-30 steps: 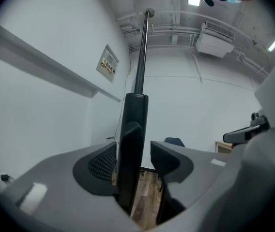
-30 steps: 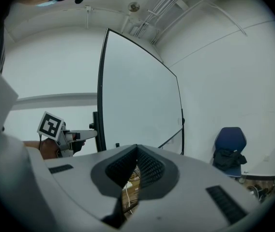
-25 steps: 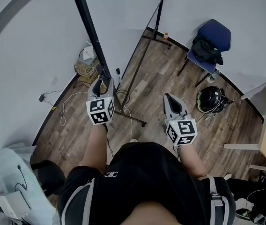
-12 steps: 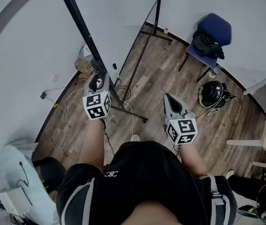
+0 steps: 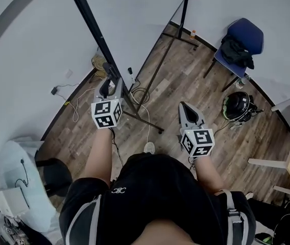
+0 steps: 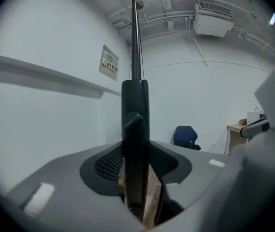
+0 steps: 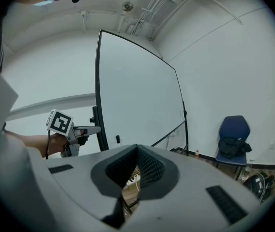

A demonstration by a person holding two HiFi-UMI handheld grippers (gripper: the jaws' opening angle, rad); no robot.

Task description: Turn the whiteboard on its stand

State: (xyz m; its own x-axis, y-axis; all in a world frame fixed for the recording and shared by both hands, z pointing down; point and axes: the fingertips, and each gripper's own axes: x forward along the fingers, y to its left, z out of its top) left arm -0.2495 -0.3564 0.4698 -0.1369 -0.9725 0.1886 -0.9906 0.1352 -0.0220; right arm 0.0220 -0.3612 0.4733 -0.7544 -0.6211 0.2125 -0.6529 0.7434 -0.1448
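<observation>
Head cam: above the person, facing steeply down on left gripper (image 5: pixel 110 78), right gripper (image 5: pixel 184 107) and floor (image 5: pixel 196 86). Left gripper cam: close behind its jaws, tilted up along the post (image 6: pixel 135 115) between them toward the ceiling (image 6: pixel 161 6). Right gripper cam: facing the whiteboard (image 7: pixel 137 95), left gripper in frame; chair (image 5: pixel 239 40) shows in all three views.

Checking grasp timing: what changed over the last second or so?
The left gripper closed its jaws on the whiteboard's black frame, which now stands upright between them in the left gripper view instead of leaning. The right gripper stayed shut, empty and off the board.
</observation>
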